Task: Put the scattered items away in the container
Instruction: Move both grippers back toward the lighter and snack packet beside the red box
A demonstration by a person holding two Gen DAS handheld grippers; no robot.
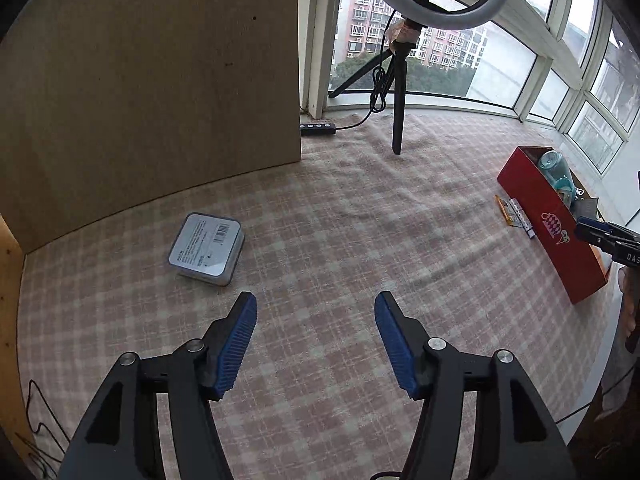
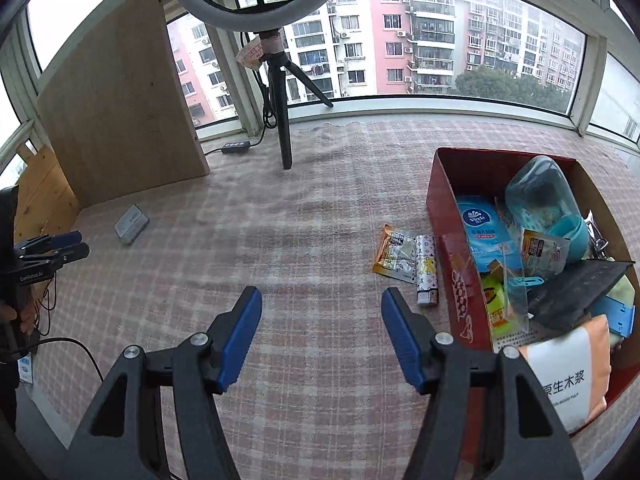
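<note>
Most of your tidying looks done: the red box (image 2: 440, 200) at the right of the checked cloth (image 2: 304, 240) already holds a blue tissue pack (image 2: 480, 220), a teal bottle (image 2: 540, 196), a large paper pack (image 2: 568, 376) and several small packets. 3 things remain outside, as far as you can see: an orange snack packet (image 2: 394, 254) and a patterned lighter (image 2: 426, 274) lying just beside the box's left wall, and a flat grey case (image 1: 206, 248) well apart, near the wooden board (image 1: 160, 80).

Your left tongs (image 1: 316, 312) are spread wide and empty, hovering near the grey case (it sits just ahead and left of the tips). Your right tongs (image 2: 322, 308) are also wide and empty, with the lighter close to the right tip.

Only the right view shows the box's contents; the left view shows the case's barcode label, which the right view shows only small and far off.
</note>
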